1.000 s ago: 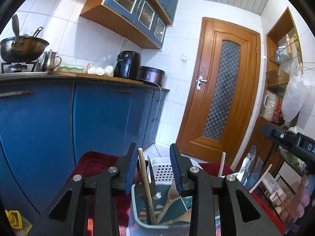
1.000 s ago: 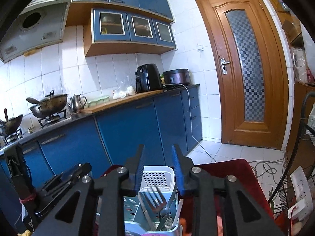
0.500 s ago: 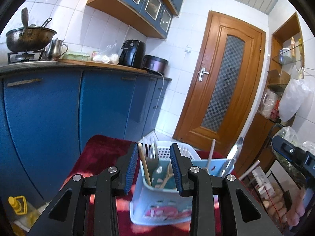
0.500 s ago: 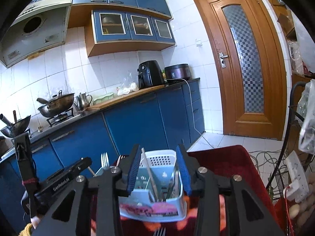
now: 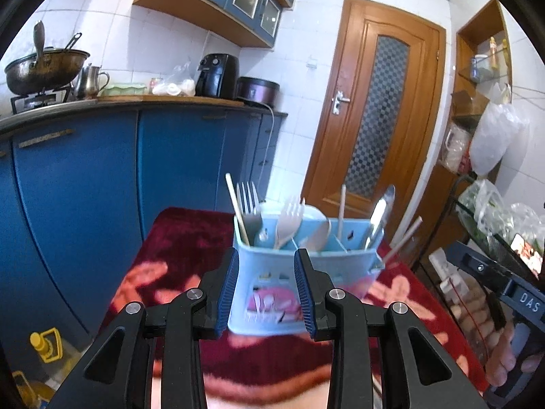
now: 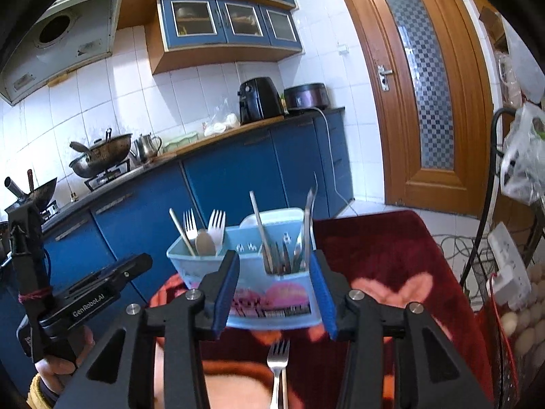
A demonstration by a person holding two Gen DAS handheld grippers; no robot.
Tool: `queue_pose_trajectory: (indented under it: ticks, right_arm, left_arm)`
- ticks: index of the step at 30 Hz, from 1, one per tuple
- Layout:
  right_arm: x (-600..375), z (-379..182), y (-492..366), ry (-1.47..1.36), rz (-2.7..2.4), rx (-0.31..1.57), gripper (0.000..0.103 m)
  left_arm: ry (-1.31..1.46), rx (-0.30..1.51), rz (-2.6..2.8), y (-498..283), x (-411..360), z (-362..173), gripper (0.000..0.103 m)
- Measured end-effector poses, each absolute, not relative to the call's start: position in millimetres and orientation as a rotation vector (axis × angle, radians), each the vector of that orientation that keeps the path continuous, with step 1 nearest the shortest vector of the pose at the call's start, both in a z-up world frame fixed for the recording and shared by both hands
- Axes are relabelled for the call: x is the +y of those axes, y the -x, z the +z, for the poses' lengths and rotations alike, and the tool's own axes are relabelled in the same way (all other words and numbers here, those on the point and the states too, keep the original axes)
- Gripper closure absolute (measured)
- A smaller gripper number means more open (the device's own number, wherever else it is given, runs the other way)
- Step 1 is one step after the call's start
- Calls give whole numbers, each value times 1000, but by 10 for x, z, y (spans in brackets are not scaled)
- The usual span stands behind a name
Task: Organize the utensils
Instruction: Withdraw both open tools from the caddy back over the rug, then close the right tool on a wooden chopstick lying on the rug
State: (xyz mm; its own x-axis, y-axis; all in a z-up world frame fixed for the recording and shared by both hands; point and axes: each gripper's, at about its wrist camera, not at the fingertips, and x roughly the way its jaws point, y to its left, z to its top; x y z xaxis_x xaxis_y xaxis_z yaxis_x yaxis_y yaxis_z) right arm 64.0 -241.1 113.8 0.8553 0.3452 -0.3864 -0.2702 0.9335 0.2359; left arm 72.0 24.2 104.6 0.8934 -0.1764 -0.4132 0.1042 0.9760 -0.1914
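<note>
A light blue utensil caddy [image 5: 340, 266] stands on the red cloth of the table [image 5: 184, 238]. It holds a metal fork [image 5: 248, 201], a white fork [image 5: 291, 214], a chopstick [image 5: 235, 204] and other cutlery in its compartments. My left gripper [image 5: 267, 262] hovers open just short of the caddy, with nothing in its jaws. In the right wrist view the caddy [image 6: 272, 289] shows beyond my right gripper [image 6: 275, 262]. Its jaws are opening and nothing is between the pads. A loose metal fork [image 6: 277, 358] lies on the cloth under the right gripper.
Blue cabinets [image 5: 85, 187] line the left, with a wok [image 5: 44, 68], a kettle and an air fryer [image 5: 218, 75] on the counter. A wooden door [image 5: 381, 109] is behind. A wire rack with bags [image 5: 490, 211] and a power strip [image 6: 507, 266] flank the table's right.
Both grippers have drawn back from the caddy, so it now shows whole in front of them. The right jaws have widened. The loose fork has come into view.
</note>
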Motion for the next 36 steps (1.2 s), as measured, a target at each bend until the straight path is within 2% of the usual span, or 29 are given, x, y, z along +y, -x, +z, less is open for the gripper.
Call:
queue_pose_trajectory:
  ticks: [24,30,36]
  right_arm:
    - [-2484,353,-531,-171,341,711,57]
    - [-2350,179,-554,-128,364,779,64]
    - [-2239,38,-585,-78,374,847,80]
  left_arm:
    - [154,670,-136,-480,199,488,69]
    - [159,711,-140,-488,199,375,69]
    - [165,736,-139,-500,211,290,69]
